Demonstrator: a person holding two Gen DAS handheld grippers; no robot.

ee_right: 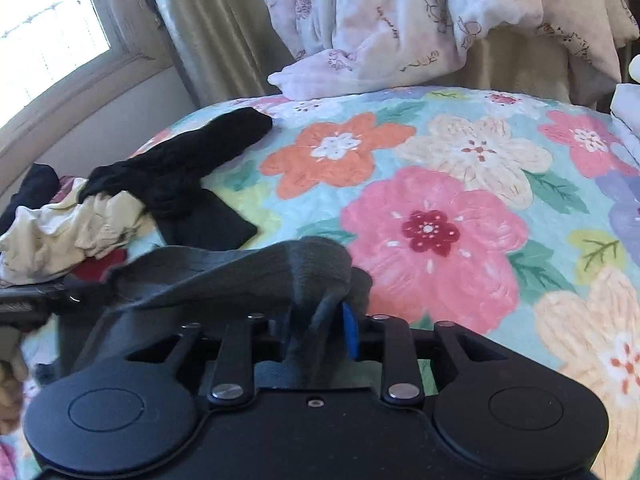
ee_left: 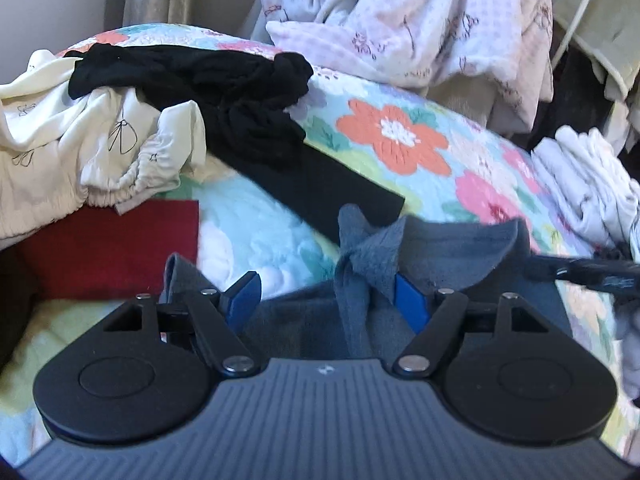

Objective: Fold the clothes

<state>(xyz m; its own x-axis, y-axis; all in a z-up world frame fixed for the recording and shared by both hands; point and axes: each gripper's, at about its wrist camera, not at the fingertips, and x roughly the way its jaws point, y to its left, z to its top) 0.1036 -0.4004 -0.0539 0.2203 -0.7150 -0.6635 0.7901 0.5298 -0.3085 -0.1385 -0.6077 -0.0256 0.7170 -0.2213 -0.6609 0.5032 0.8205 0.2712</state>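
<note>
A grey sock is stretched between my two grippers above the floral bedspread. My left gripper stands open, its blue pads wide apart, with a bunched end of the sock draped between them against the right pad. My right gripper is shut on the other end of the grey sock; the cloth bunches between its blue pads. The right gripper's tip shows at the right edge of the left wrist view.
A black garment and a cream garment lie piled at the left, with a red cloth below them. White folded laundry sits at the right. A pale printed blanket hangs behind the bed. A window is at the far left.
</note>
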